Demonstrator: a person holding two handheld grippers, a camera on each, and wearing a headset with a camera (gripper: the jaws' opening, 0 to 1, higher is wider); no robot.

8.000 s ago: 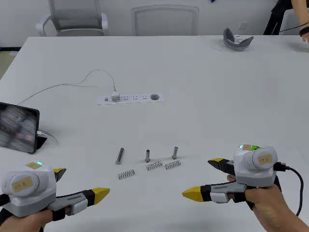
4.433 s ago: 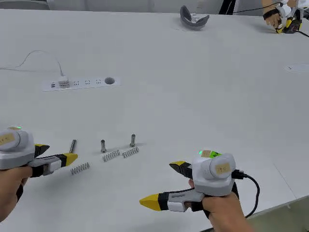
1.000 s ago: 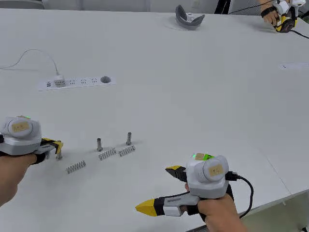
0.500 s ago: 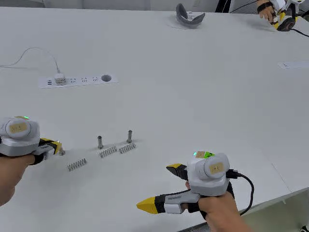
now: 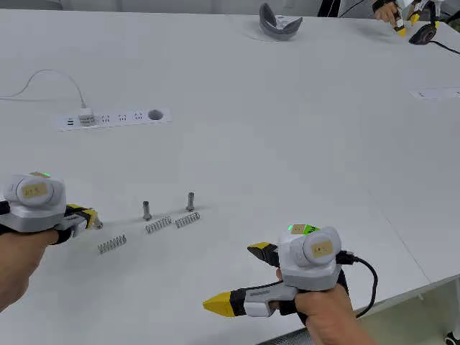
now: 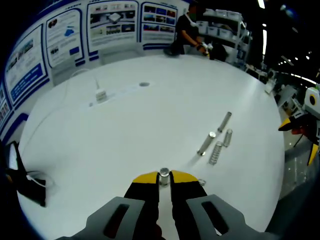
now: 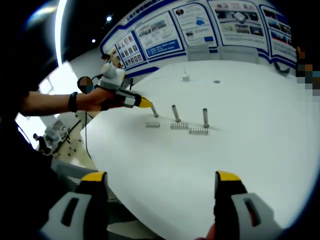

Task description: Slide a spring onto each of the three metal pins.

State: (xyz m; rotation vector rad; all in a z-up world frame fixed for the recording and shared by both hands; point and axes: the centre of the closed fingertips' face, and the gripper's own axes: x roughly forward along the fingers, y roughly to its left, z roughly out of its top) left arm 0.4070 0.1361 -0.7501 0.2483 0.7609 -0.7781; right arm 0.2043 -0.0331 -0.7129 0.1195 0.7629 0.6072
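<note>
My left gripper [image 5: 88,218] is at the table's left, shut on the leftmost metal pin [image 6: 163,176], whose tip [image 5: 98,224] touches the table. Two more pins [image 5: 146,210] [image 5: 190,200] stand upright to its right. Three springs lie in front of them: one [image 5: 112,244] near the held pin, two [image 5: 158,225] [image 5: 187,219] by the standing pins. My right gripper [image 5: 237,279] hovers open and empty near the front edge. In the right gripper view its jaws [image 7: 160,182] are wide apart, facing the pins [image 7: 175,113] and springs [image 7: 178,125].
A white power strip [image 5: 115,117] with a plugged cable lies at the back left. A grey curved object [image 5: 280,25] sits far back. Another person's hand [image 5: 388,10] works at the far right corner. The table edge [image 5: 431,284] runs close on the right.
My left gripper moved in from the left, shut on the leftmost pin and now holds it with its tip on the table. The right gripper has barely moved.
</note>
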